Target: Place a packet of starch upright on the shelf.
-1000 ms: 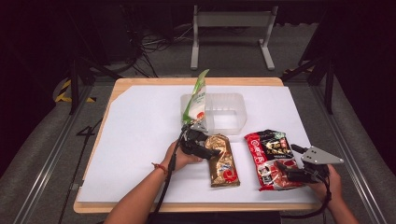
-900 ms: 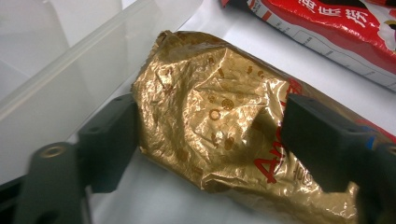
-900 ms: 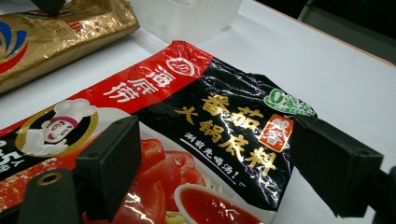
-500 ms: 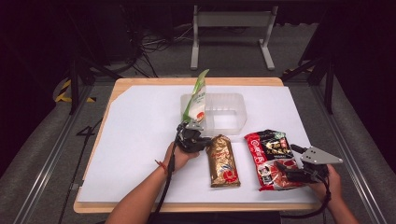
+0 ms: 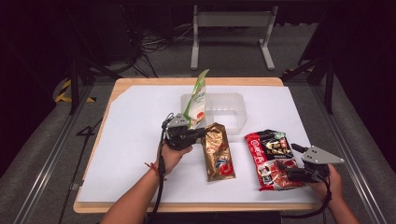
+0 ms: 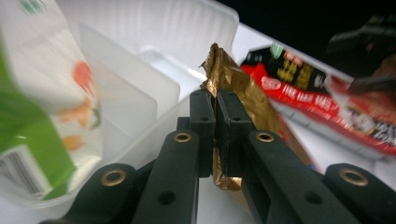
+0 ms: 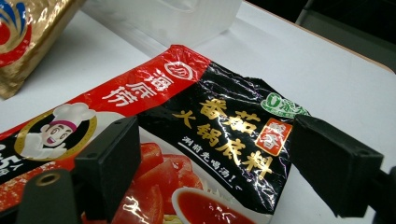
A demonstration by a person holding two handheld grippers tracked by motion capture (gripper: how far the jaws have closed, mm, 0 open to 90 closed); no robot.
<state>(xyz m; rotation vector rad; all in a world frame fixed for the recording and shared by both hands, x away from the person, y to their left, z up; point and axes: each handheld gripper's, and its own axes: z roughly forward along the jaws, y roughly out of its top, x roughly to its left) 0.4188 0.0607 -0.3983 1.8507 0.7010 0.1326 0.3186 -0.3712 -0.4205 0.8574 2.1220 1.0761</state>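
Since the earlier frames, our left gripper [image 5: 201, 134] has shifted toward the clear plastic bin and closed its jaws on the upper edge of the gold foil pouch [image 5: 218, 151]; that end of the pouch is now raised off the tabletop [image 5: 130, 140], while its lower end rests on the white surface. From the left gripper view we see both black pads pressed flat against the crumpled gold foil [image 6: 219, 84], which stands up between and above them. The clear plastic bin [image 6: 140, 88] lies directly ahead and to the left of this gripper, and the green and white snack bag [image 6: 42, 107] stands inside it at the near left.

Our right gripper [image 5: 282, 167] has kept its position. Its jaws stand wide apart, straddling the red and black soup base packet [image 7: 224, 121], which lies flat on the tabletop beneath and between them; the pads do not press on it. From the high view, this packet [image 5: 273, 156] lies just beside the gold pouch, to the right of the left gripper, and the bin sits beyond both packets.
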